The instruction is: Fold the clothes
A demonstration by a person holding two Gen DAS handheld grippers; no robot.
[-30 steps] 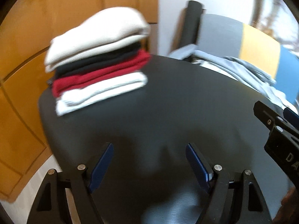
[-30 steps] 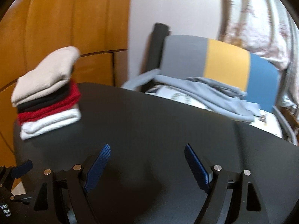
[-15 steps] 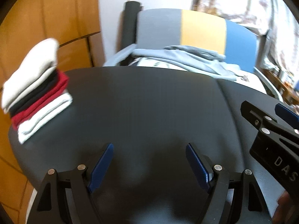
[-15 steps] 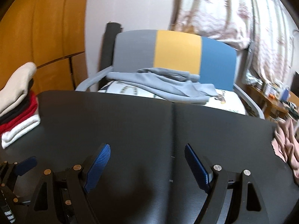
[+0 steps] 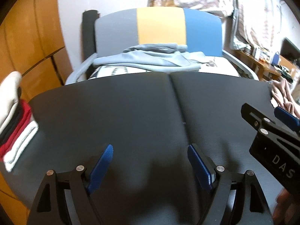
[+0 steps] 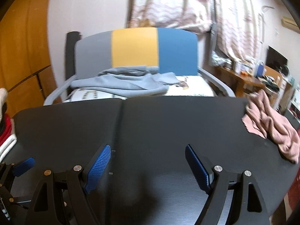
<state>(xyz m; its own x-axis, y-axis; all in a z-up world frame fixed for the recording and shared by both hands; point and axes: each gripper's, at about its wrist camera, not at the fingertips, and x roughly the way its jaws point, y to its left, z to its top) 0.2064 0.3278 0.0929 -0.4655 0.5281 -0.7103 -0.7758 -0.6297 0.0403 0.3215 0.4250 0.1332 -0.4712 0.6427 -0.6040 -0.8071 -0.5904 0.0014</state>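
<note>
Over the black table (image 5: 131,112), my left gripper (image 5: 150,150) stands open with nothing between its blue pads. A stack of folded clothes (image 5: 13,123), cream on top, then black, red and white, sits at the table's left edge. My right gripper (image 6: 147,150) is open and empty too, above the table (image 6: 168,123). A crumpled pink garment (image 6: 271,125) lies at the table's right edge. Across the seat of the chair behind the table, a grey-blue garment (image 6: 121,84) lies loose. In the left wrist view the right gripper's body (image 5: 271,140) shows at the right.
A chair with a grey, yellow and blue back (image 6: 135,48) stands beyond the table's far edge. Wooden cabinet doors (image 5: 28,46) fill the left. Floral curtains (image 6: 178,5) hang behind, and a cluttered desk (image 6: 253,76) stands at the far right.
Both views have swung right: the folded stack slid from the middle left to the left edge, the chair came to centre, and the pink garment came into the right wrist view.
</note>
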